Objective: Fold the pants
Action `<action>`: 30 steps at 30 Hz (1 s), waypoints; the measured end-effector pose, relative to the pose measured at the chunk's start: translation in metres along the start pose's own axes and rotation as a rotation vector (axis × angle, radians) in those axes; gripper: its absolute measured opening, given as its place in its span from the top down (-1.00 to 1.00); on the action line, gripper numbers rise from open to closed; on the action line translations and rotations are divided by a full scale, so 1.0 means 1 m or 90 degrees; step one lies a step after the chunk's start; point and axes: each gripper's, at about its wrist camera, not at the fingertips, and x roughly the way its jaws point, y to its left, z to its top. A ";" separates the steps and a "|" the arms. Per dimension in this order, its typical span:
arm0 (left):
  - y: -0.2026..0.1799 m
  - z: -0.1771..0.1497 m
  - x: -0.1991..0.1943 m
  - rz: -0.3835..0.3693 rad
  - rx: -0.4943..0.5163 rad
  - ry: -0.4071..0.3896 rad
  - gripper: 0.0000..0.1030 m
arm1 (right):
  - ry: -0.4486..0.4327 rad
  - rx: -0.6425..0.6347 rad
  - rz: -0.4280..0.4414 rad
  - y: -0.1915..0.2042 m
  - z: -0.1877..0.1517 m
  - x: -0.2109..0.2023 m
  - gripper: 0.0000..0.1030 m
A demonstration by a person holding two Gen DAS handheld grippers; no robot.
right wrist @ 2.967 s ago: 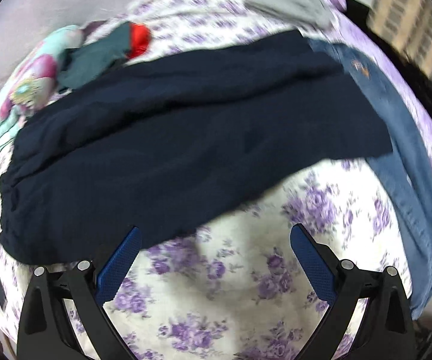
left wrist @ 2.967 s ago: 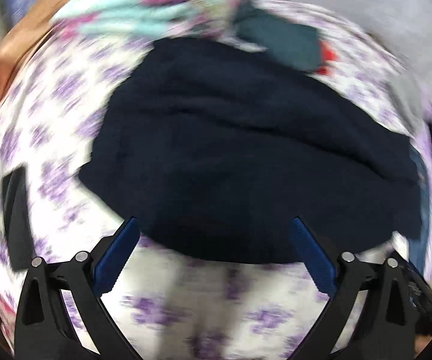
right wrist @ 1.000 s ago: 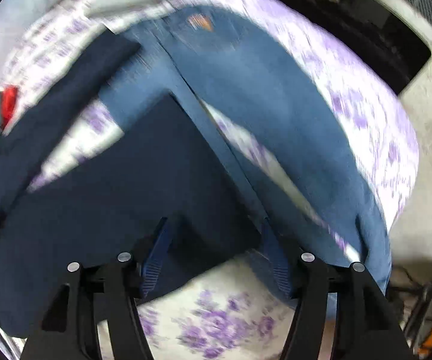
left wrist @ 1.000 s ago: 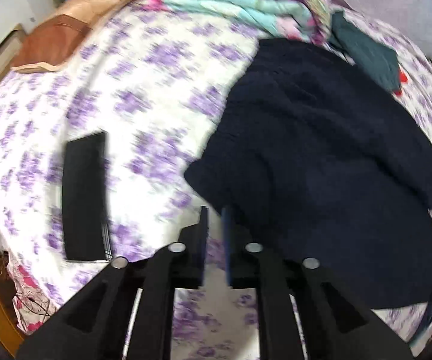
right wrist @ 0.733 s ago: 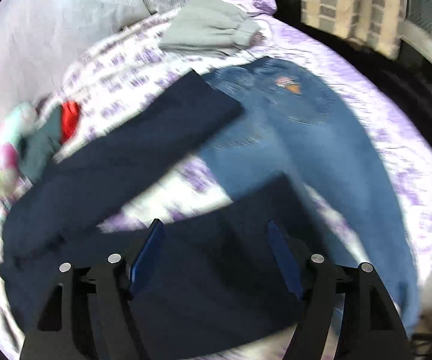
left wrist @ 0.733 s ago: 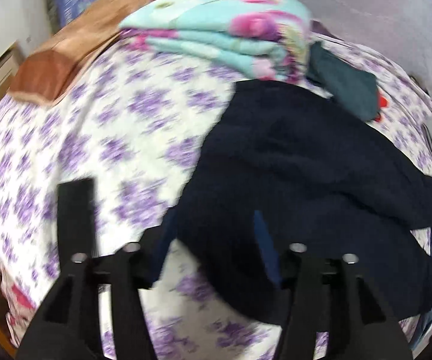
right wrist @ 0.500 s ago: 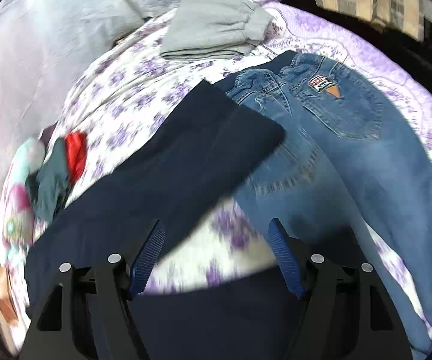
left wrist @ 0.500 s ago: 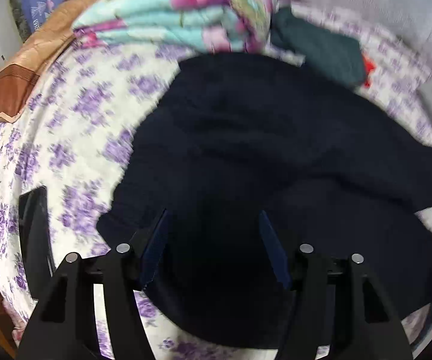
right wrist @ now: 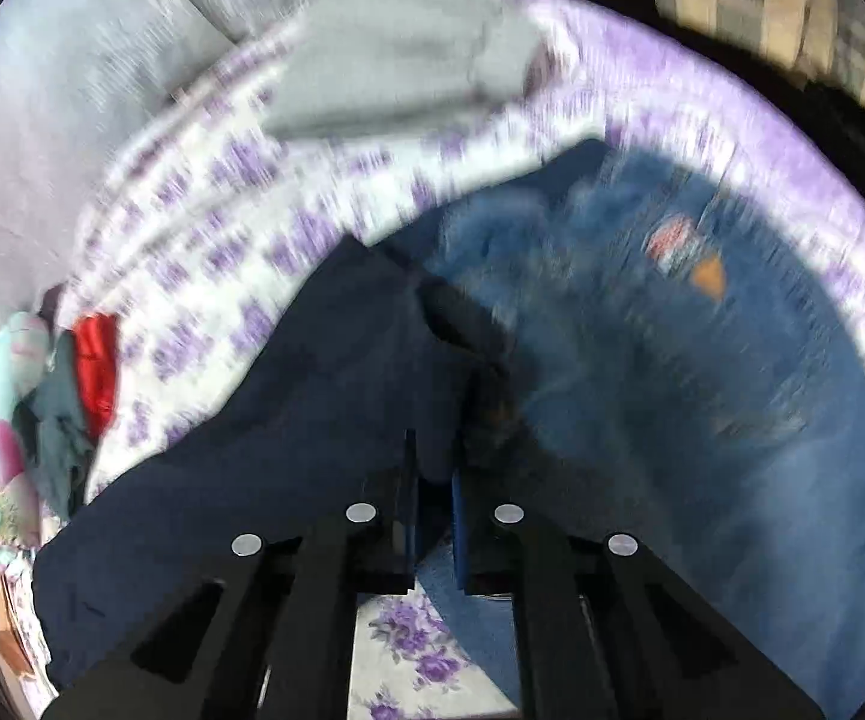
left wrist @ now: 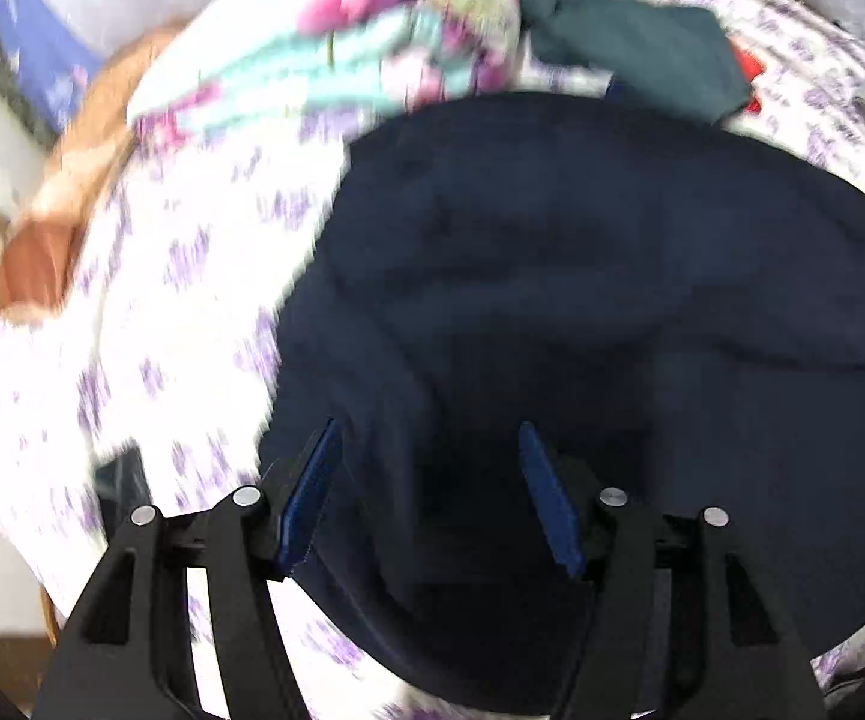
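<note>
Dark navy pants (left wrist: 582, 276) lie spread on a bed with a purple-flowered sheet (left wrist: 192, 276). My left gripper (left wrist: 427, 429) hangs open over the near part of the pants, its blue pads well apart and the cloth lying below them. In the right wrist view, one navy leg (right wrist: 312, 420) runs away to the left, with its end beside blue jeans (right wrist: 702, 420). My right gripper (right wrist: 432, 462) is closing on that leg end. Its jaws stand almost together, with a fold of navy cloth pinched between the pads.
A folded floral quilt (left wrist: 372, 30) and a teal garment (left wrist: 630, 60) lie beyond the pants. A grey garment (right wrist: 396, 60) sits at the far side, and something red (right wrist: 96, 360) is at the left. A flat black object (left wrist: 123, 480) rests left of my left gripper.
My left gripper opened and slid from the bare sheet over the pants. My right gripper swept across to the end of the navy leg, and its jaws came together on the cloth.
</note>
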 end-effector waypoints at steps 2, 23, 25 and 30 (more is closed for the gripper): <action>0.002 0.020 -0.002 -0.006 0.025 -0.026 -0.17 | 0.011 -0.019 -0.033 -0.002 -0.002 0.003 -0.11; -0.015 0.159 0.107 -0.080 0.265 -0.026 0.08 | 0.124 -0.706 0.152 0.309 -0.080 0.104 0.03; -0.015 0.158 0.107 -0.089 0.264 -0.029 0.20 | 0.197 -0.694 0.170 0.313 -0.078 0.119 0.92; 0.008 0.179 0.112 -0.109 0.153 -0.021 0.47 | 0.095 -0.544 0.208 0.310 -0.023 0.101 0.88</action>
